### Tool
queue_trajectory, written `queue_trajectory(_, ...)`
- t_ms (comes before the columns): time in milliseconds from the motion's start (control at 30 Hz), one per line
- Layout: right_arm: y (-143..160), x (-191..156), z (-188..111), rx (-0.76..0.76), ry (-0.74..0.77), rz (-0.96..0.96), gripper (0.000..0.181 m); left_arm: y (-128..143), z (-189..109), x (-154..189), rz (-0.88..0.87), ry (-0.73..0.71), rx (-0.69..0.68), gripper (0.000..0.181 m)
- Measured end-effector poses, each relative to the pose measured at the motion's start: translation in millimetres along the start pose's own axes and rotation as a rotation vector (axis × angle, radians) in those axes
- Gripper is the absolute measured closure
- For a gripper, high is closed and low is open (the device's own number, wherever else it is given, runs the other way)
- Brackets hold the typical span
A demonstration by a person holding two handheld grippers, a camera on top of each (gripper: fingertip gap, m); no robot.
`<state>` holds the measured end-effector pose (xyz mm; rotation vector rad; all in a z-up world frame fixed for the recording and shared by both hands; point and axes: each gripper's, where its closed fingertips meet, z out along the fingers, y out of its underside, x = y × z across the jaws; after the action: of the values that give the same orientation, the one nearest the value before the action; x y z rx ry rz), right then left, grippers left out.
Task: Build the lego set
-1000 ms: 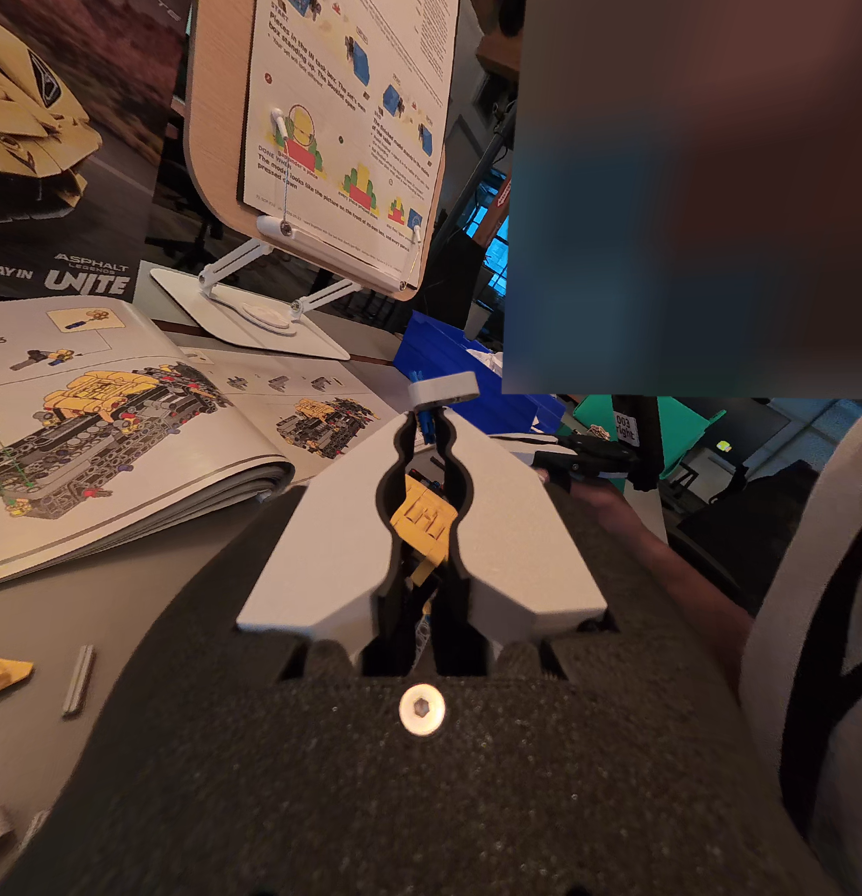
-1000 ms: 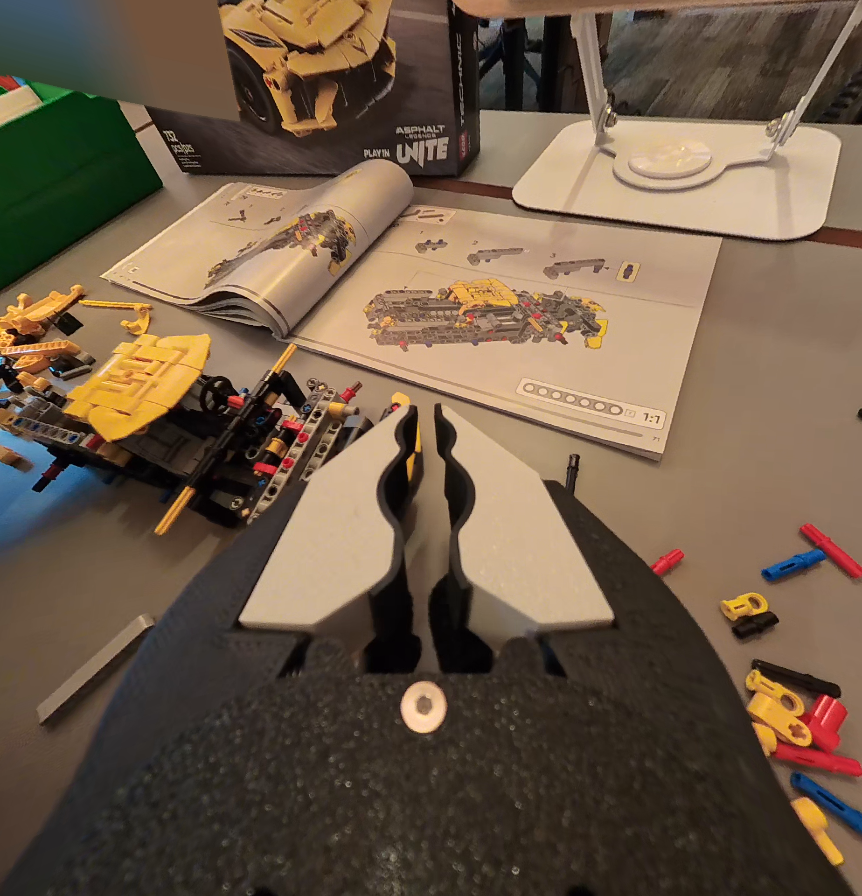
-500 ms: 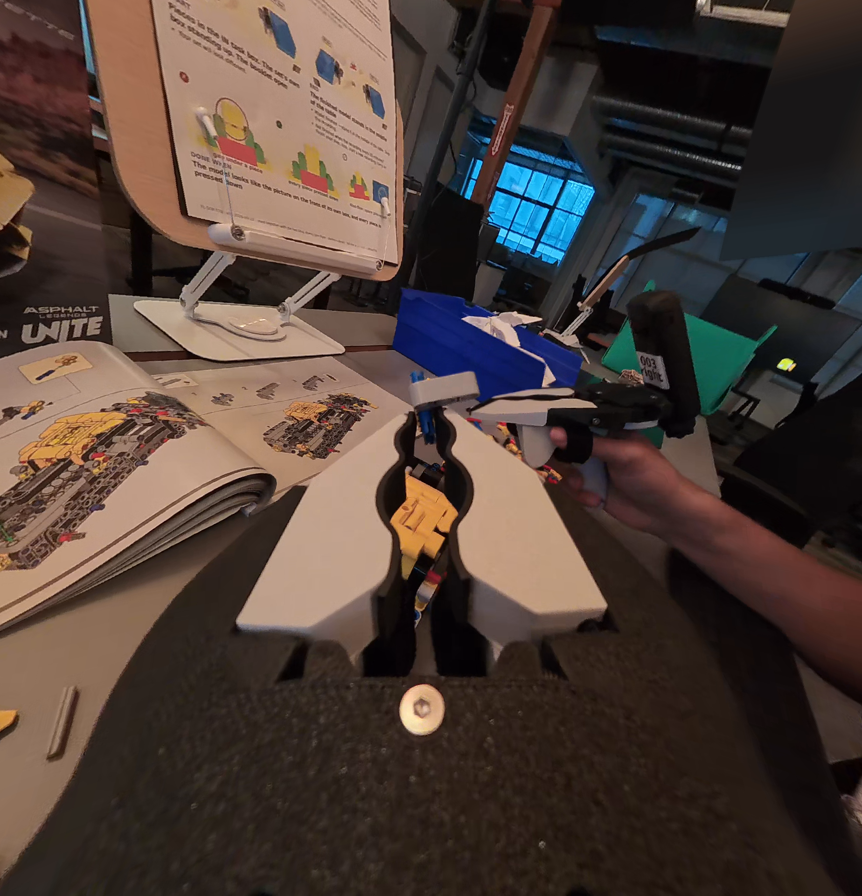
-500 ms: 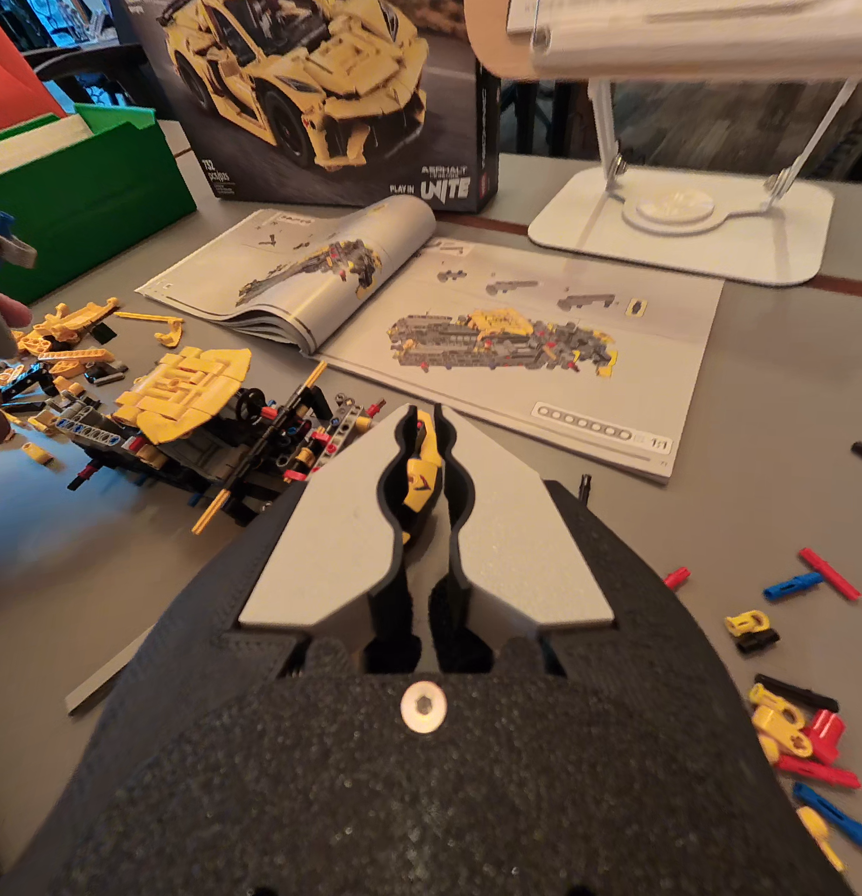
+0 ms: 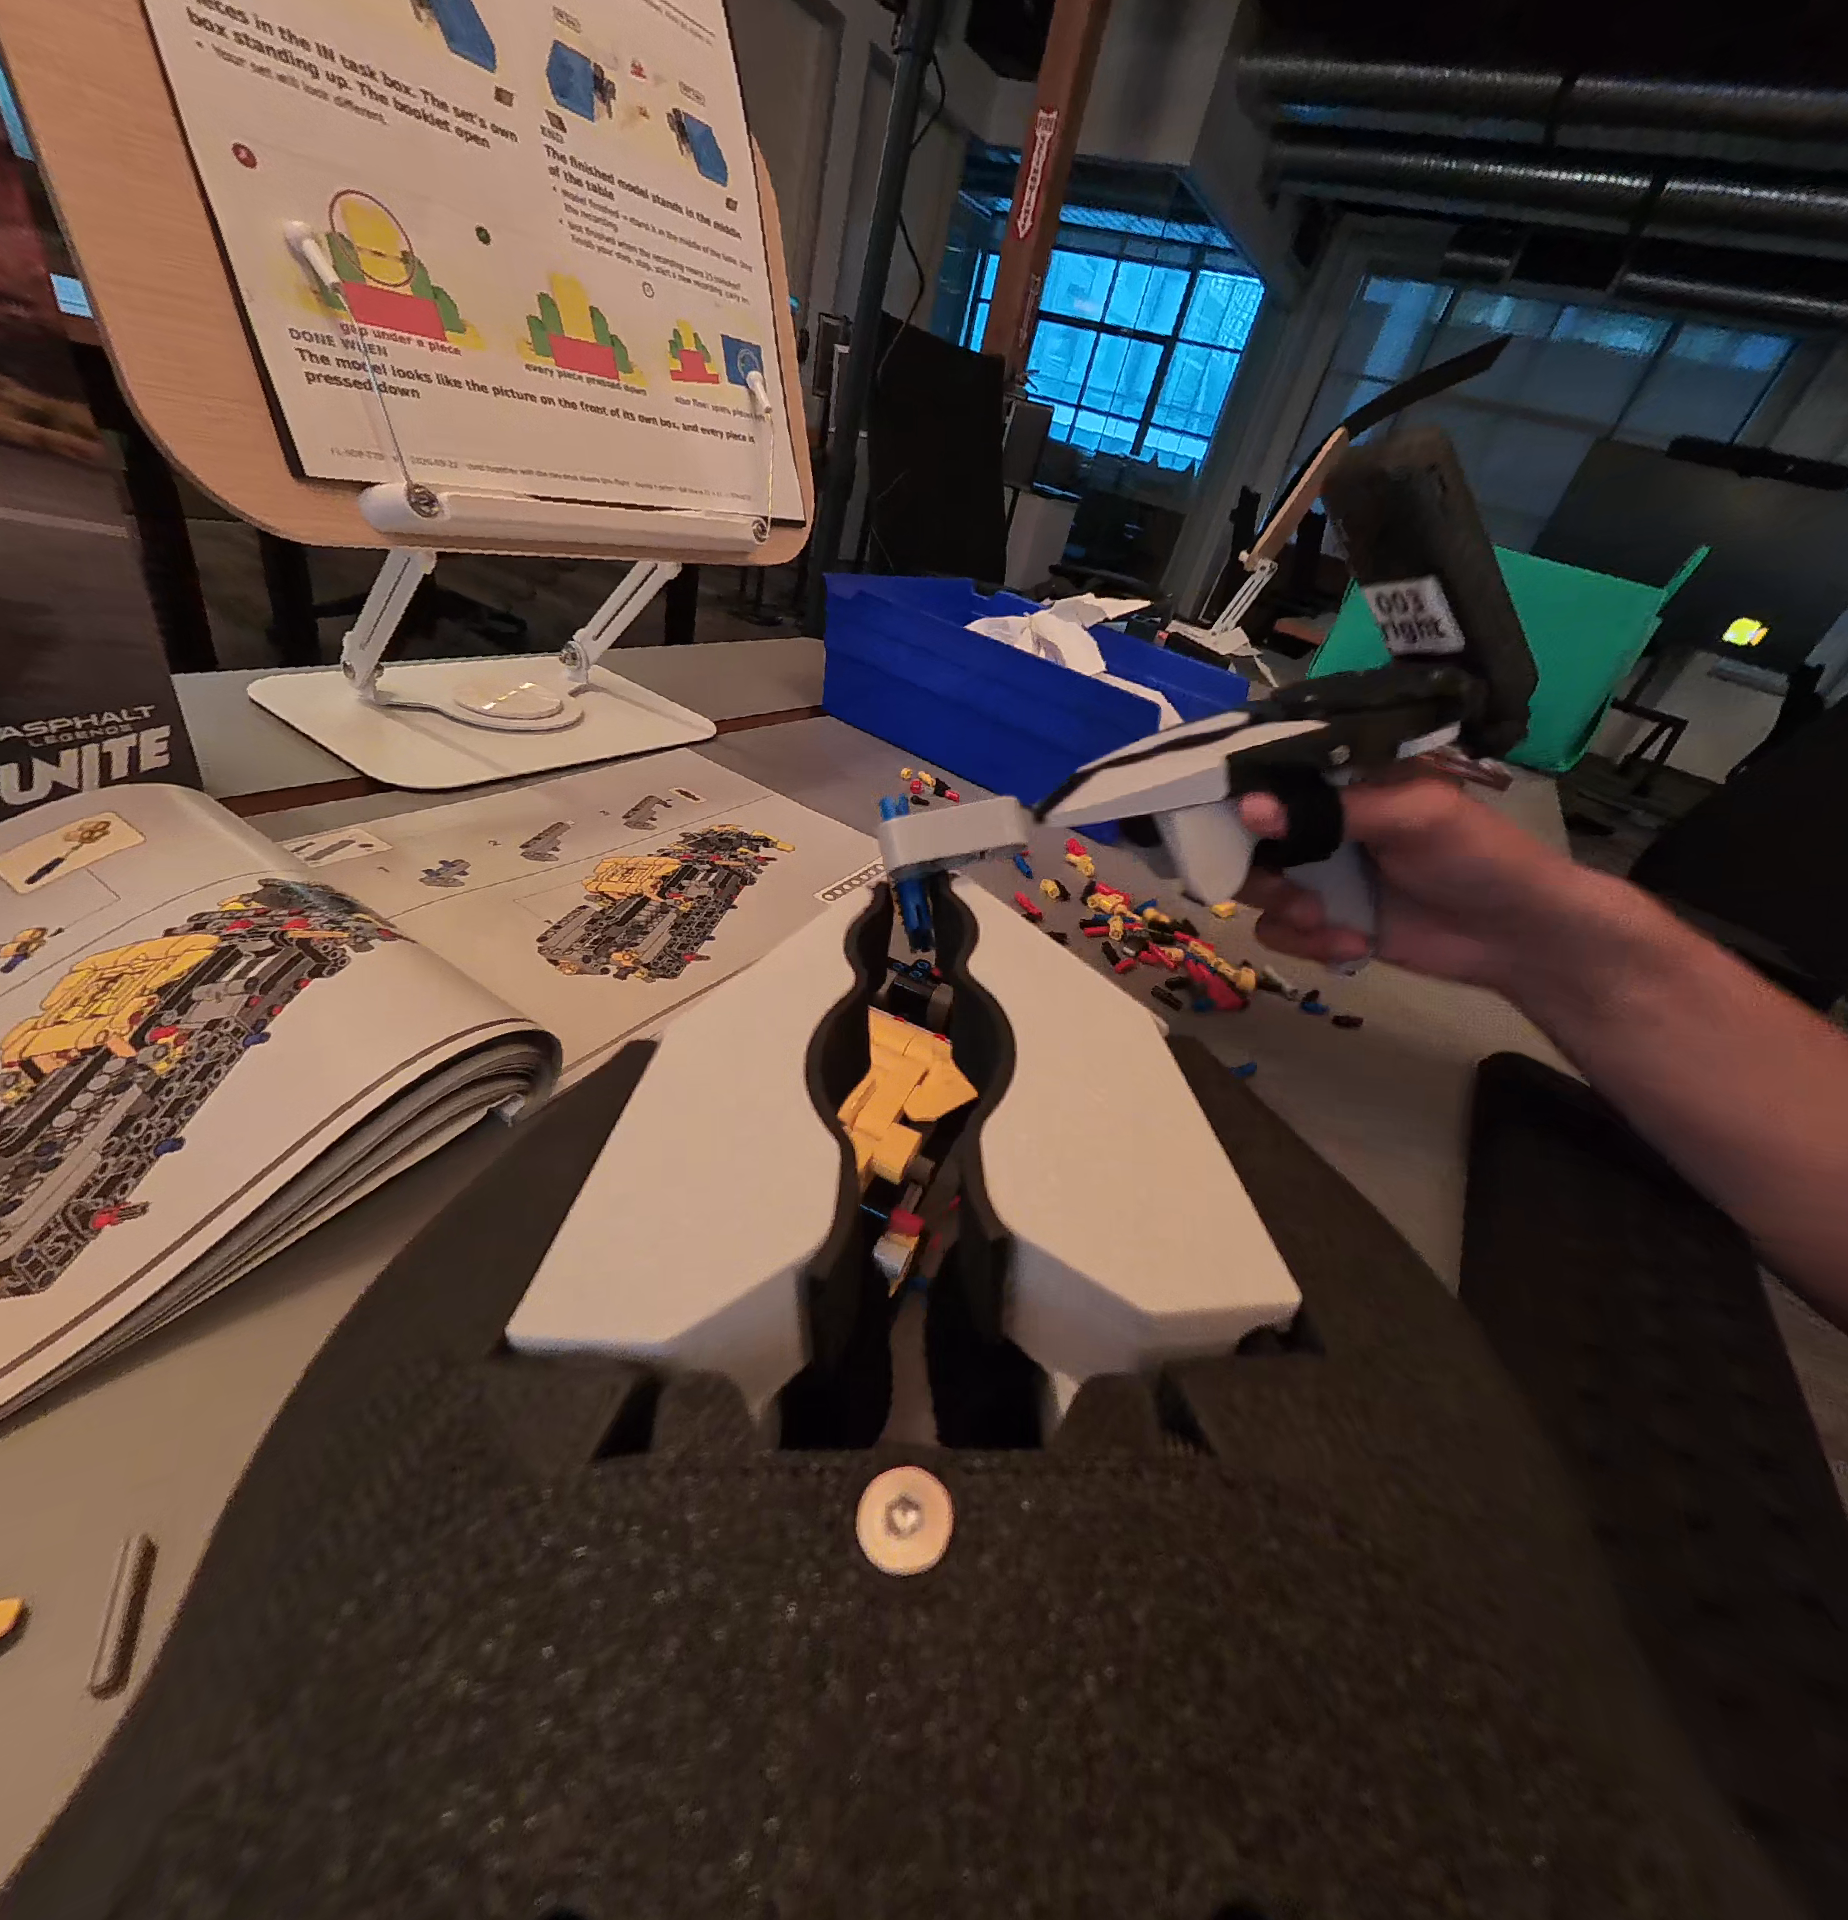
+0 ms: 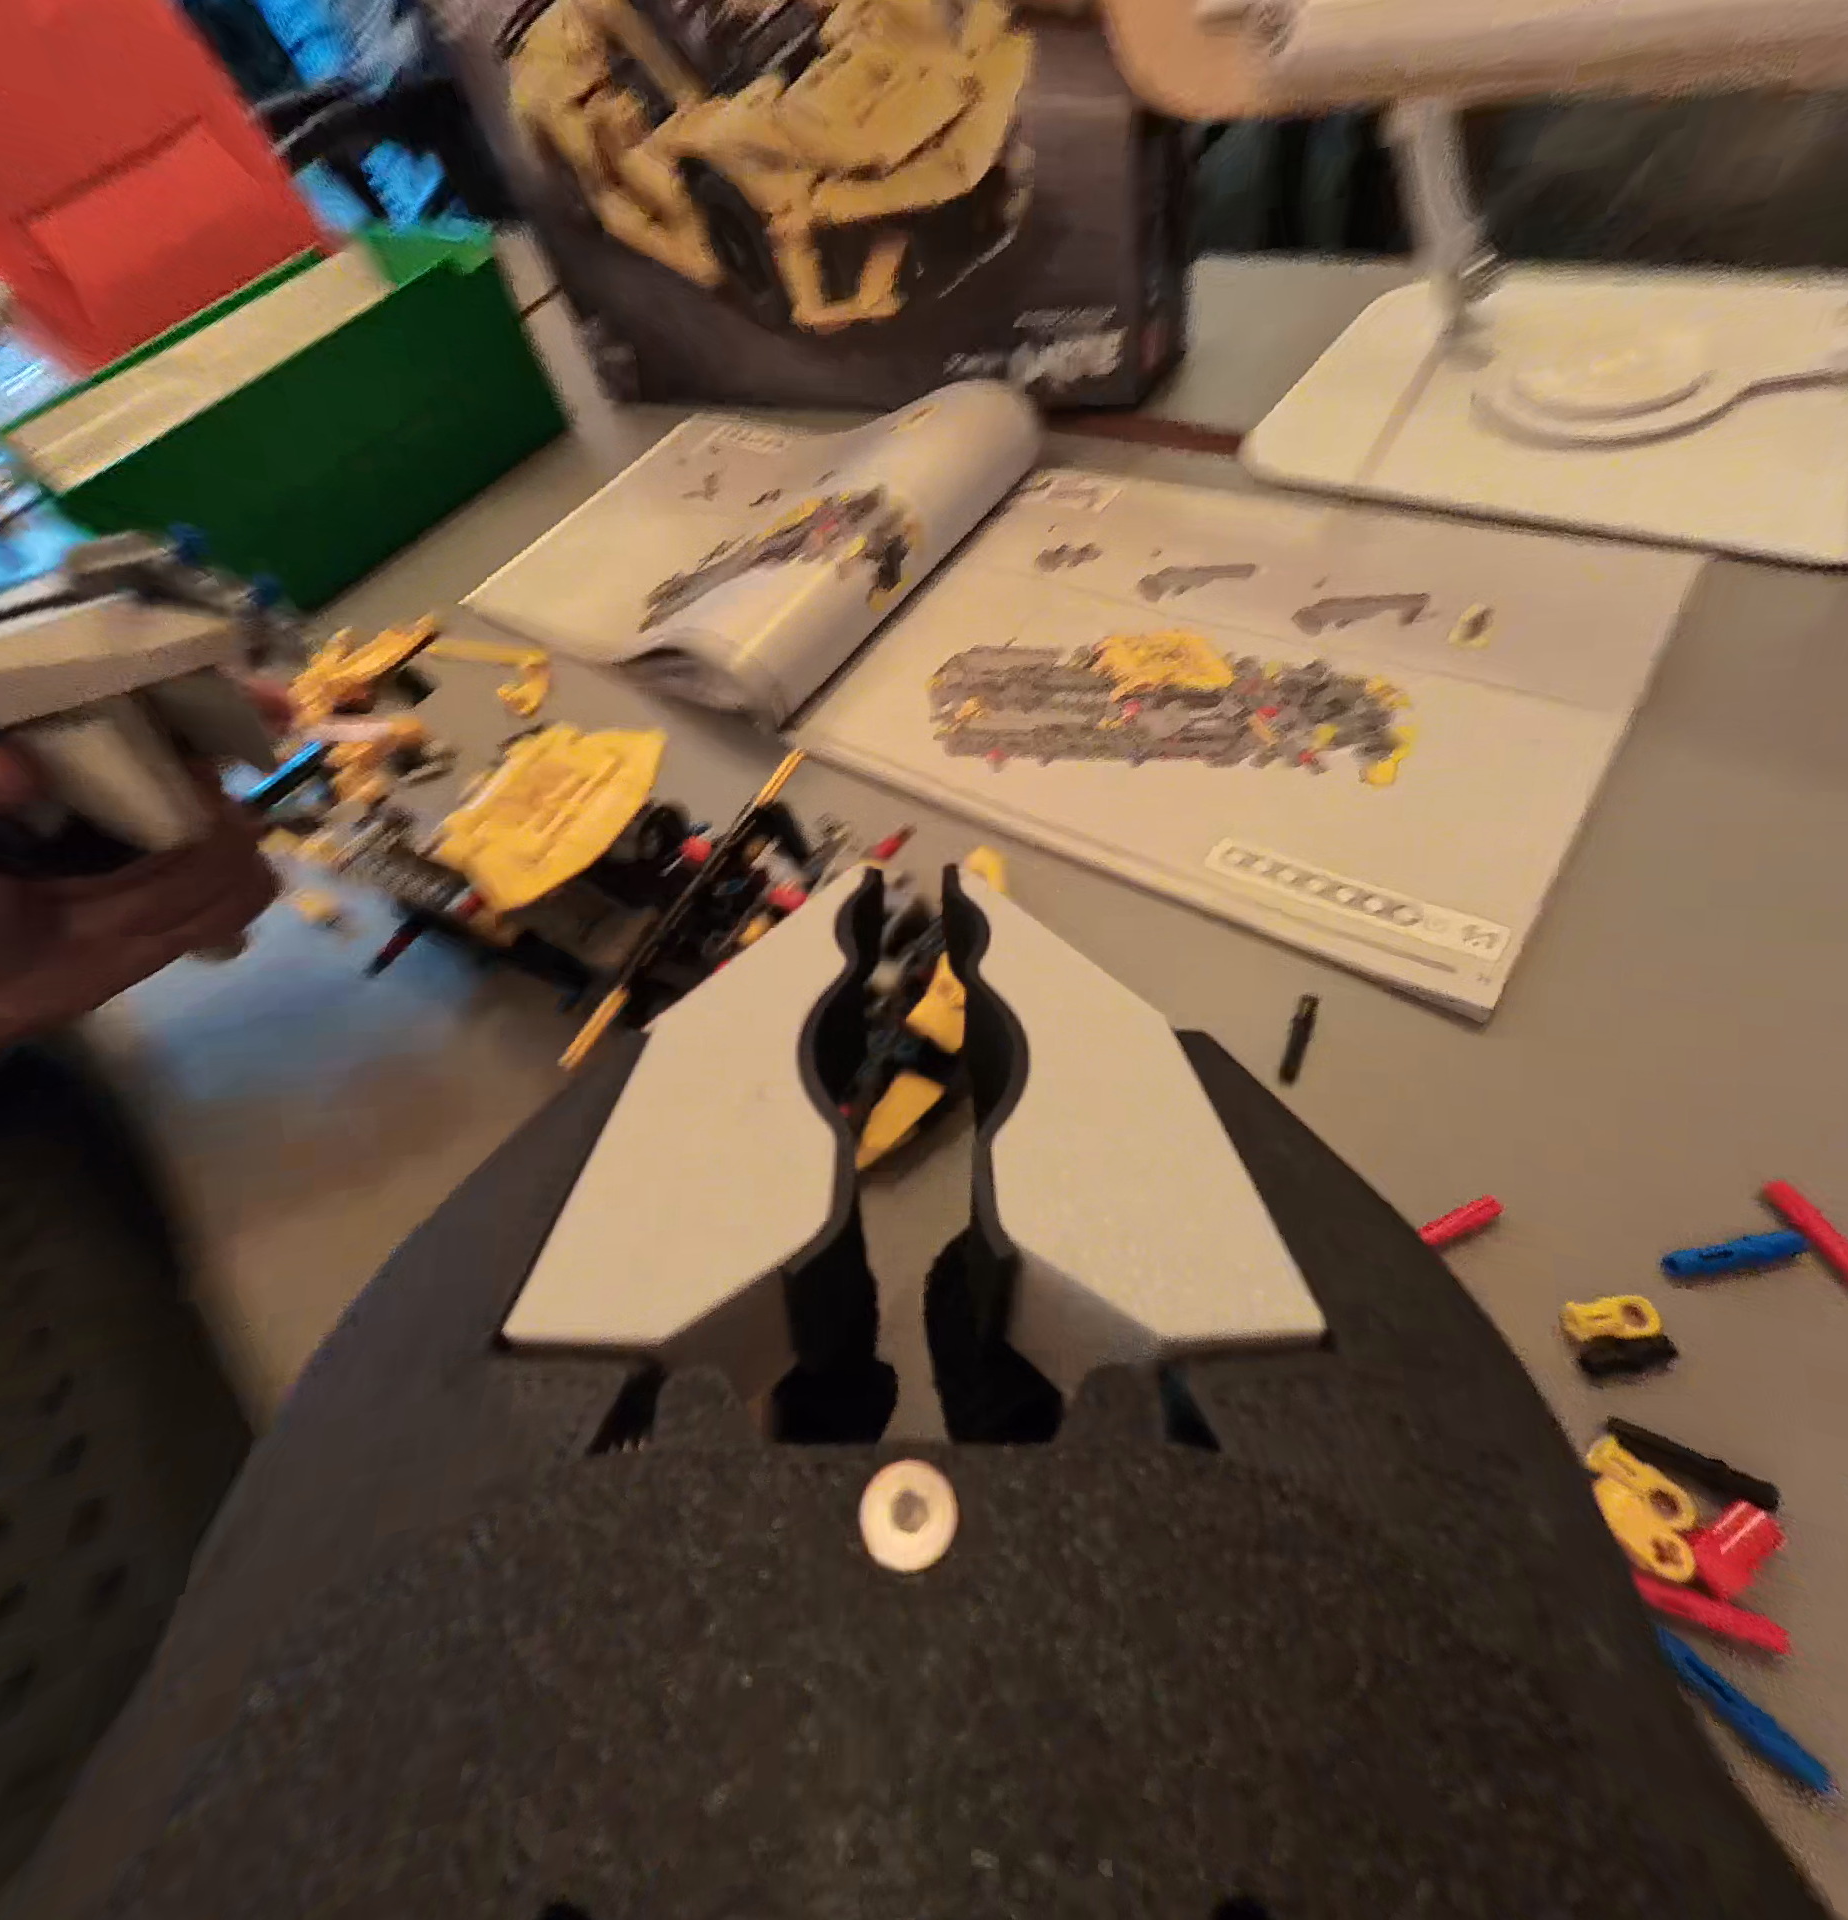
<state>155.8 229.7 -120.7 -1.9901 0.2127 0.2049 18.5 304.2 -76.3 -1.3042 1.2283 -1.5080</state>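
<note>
My left gripper (image 5: 920, 904) is shut on a small grey beam (image 5: 951, 840) with blue pins (image 5: 915, 909), held up above the table. The half-built yellow and black car model (image 6: 556, 821) lies on the table; part of it shows through the gap between my left fingers (image 5: 899, 1091). My right gripper (image 6: 915, 894) hovers low at the model's near end, jaws almost together with nothing between them. It also shows in the left wrist view (image 5: 1050, 805), its tips right beside the grey beam. The left gripper shows blurred at the left edge of the right wrist view (image 6: 120, 634).
The open instruction booklet (image 6: 1211, 727) lies behind the model, the set's box (image 6: 878, 208) and a white stand (image 6: 1585, 416) behind that. A green bin (image 6: 307, 447) stands far left, a blue bin (image 5: 982, 686) far right. Loose pins (image 6: 1720, 1257) lie scattered at the right. Left tips to right tips: about 15 cm.
The right gripper has risen and come in toward the grey beam held by the left one. The left gripper has come into the right wrist view at its left edge.
</note>
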Motion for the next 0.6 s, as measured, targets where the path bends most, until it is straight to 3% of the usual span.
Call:
queue_trajectory(133,26.4,-19.1,-32.2,-0.235,-0.115,-0.126,0.162,0.3,0.8,4.3,0.003,0.018,-0.001,0.174)
queue_trajectory(267,55.8,-79.4,-50.9,-0.343,-0.345,-0.238,0.157,3.4,3.4,8.4,0.011,0.031,-0.017,0.174)
queue_trajectory(433,102.2,-128.4,-19.6,-0.442,-0.460,-0.492,0.144,7.6,5.4,11.2,0.042,0.031,-0.038,0.173)
queue_trajectory(600,109.4,-130.3,4.7,-0.513,-0.458,-0.632,0.145,8.8,4.9,8.9,0.044,0.021,-0.043,0.174)
